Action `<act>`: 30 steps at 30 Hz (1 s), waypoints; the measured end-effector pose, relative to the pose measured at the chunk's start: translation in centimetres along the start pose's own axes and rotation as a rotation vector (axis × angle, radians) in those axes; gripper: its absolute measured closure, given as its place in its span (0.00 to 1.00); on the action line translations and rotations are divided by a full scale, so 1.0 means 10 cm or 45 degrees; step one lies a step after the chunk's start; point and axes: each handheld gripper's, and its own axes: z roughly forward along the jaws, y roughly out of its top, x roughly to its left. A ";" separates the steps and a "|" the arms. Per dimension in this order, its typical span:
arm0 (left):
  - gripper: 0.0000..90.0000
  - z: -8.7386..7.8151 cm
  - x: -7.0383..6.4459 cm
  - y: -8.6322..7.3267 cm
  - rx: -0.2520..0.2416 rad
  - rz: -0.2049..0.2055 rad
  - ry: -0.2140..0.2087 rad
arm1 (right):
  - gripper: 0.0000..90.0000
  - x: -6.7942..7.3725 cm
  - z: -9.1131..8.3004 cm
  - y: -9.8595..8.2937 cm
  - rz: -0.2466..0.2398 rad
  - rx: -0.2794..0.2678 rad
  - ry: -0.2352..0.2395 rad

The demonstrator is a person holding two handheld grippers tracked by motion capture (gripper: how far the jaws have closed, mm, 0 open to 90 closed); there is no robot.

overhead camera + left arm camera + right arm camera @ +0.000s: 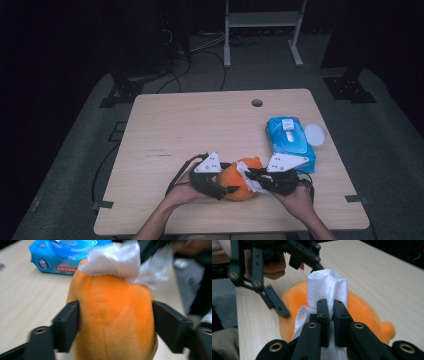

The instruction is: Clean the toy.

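An orange plush toy [112,320], rounded and seamed, is clamped between the left gripper's [115,325] jaws at the table's [200,125] near edge. A crumpled white wipe [327,290], pinched by the right gripper [331,315], is pressed on it.

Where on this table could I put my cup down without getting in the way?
The far left of the table, from the cable hole across to the left edge, is bare. The near edge is crowded: the left gripper clamps the orange plush toy, the right gripper presses a white wipe on it, and the blue wipes pack sits just behind.
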 end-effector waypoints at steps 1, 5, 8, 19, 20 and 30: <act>0.17 0.00 0.06 -0.02 -0.008 -0.073 -0.010 | 0.93 -0.01 0.00 -0.01 0.016 -0.008 0.004; 0.25 0.01 0.05 -0.04 -0.010 -0.079 -0.003 | 0.93 0.00 -0.01 0.03 -0.003 0.008 -0.012; 0.37 0.04 -0.02 -0.01 -0.017 -0.016 0.009 | 0.93 0.08 -0.01 0.09 -0.049 -0.009 -0.025; 0.39 0.05 -0.12 0.00 0.017 0.095 -0.001 | 0.93 0.02 0.09 0.20 -0.074 -0.017 -0.034; 0.39 0.05 -0.12 0.00 0.017 0.095 -0.001 | 0.93 0.02 0.09 0.20 -0.074 -0.017 -0.034; 0.29 0.01 -0.01 0.00 0.017 0.031 0.016 | 0.93 -0.24 -0.11 -0.07 0.064 0.002 -0.070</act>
